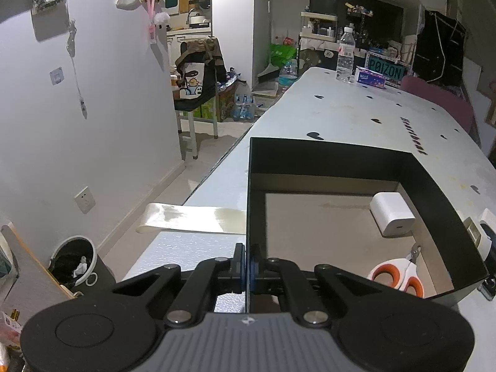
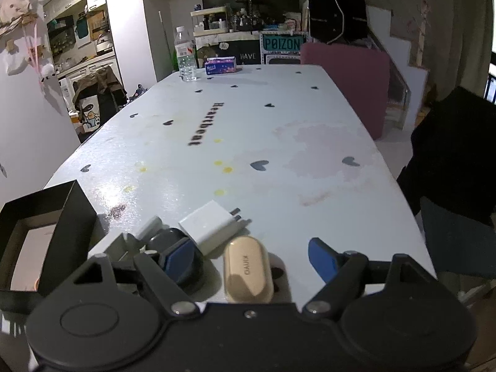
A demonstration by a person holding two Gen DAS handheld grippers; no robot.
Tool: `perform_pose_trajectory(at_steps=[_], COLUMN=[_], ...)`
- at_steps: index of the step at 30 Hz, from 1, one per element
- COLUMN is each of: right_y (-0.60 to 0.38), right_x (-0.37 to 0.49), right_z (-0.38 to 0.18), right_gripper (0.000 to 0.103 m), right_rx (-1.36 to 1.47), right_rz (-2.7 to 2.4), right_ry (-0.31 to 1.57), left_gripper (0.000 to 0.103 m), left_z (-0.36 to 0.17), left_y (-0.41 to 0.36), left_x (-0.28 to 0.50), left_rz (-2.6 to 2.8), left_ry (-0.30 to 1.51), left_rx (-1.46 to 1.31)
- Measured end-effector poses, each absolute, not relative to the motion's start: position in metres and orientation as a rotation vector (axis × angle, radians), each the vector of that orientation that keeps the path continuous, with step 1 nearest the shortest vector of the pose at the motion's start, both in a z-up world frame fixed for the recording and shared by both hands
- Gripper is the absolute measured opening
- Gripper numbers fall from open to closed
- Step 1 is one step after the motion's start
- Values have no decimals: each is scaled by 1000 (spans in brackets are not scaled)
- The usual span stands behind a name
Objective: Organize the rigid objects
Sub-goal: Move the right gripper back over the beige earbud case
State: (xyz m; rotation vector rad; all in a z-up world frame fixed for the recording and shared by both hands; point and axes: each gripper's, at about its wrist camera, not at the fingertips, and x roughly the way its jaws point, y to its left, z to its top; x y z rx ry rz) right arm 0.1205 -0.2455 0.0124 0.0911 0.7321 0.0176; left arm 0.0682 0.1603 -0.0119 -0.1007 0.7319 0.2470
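Your left gripper jaws clamped on the near-left wall of the black box, white charger and scissors inside, your right gripper jaws wide apart, unpinched gold case between them, white plug adapter just beyond.

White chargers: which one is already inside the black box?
The white cube charger lying in the black box, near the orange-handled scissors. The other white charger, prongs showing, lies outside on the table.
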Motion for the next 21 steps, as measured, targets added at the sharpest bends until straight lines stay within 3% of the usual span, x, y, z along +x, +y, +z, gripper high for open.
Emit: perform_pose_trajectory(at_steps=[14,21], right_y=[-240,-244], right_x=[119,126], right_z=[-10,-16], right_gripper=[79,66], right_rx=[99,60], right_rz=[174,90], right_ry=[782,792], left_gripper=[3,3], left_z=[-9,-7], left_y=[150,147], left_x=[70,69], left_rz=[268,267], left_ry=[737,732], left_rx=[-92,-87])
